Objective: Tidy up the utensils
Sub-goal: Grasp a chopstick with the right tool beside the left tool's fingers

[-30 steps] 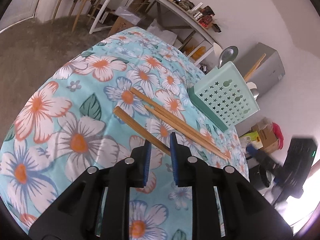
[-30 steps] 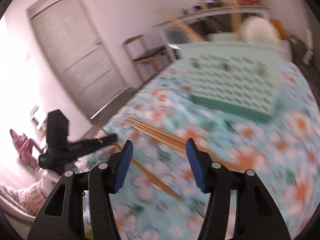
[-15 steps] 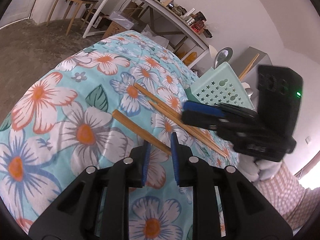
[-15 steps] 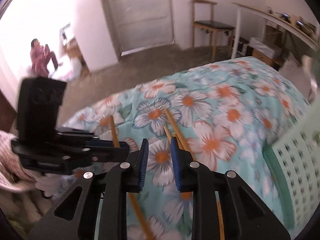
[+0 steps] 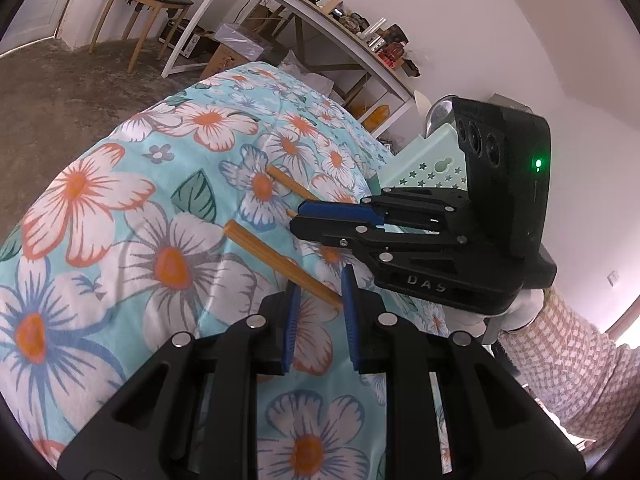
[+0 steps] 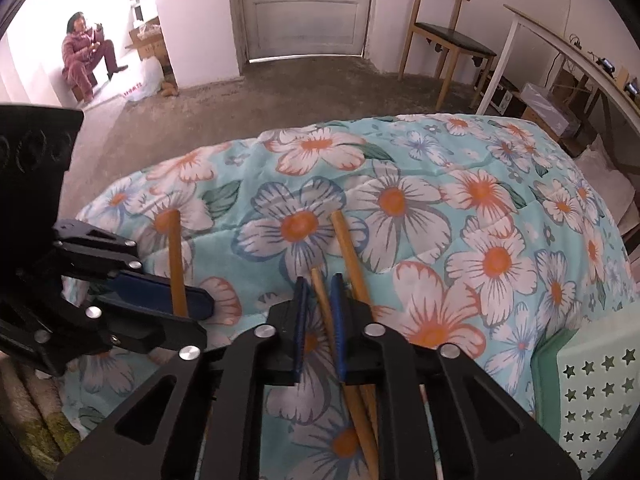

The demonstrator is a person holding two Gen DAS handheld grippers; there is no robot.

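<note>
Matt wooden chopsticks (image 6: 352, 256) on a soft quilted floral cloth (image 6: 480, 208); perforated pale green plastic basket (image 6: 600, 392); grippers of matt black plastic with ribbed blue pads (image 5: 291, 328) and shiny metal pins (image 5: 256, 321)

The right gripper (image 6: 319, 284) has swung in from 3 o'clock in the left view, over the chopsticks (image 6: 325, 308); its jaws have just been closing around one chopstick.
</note>
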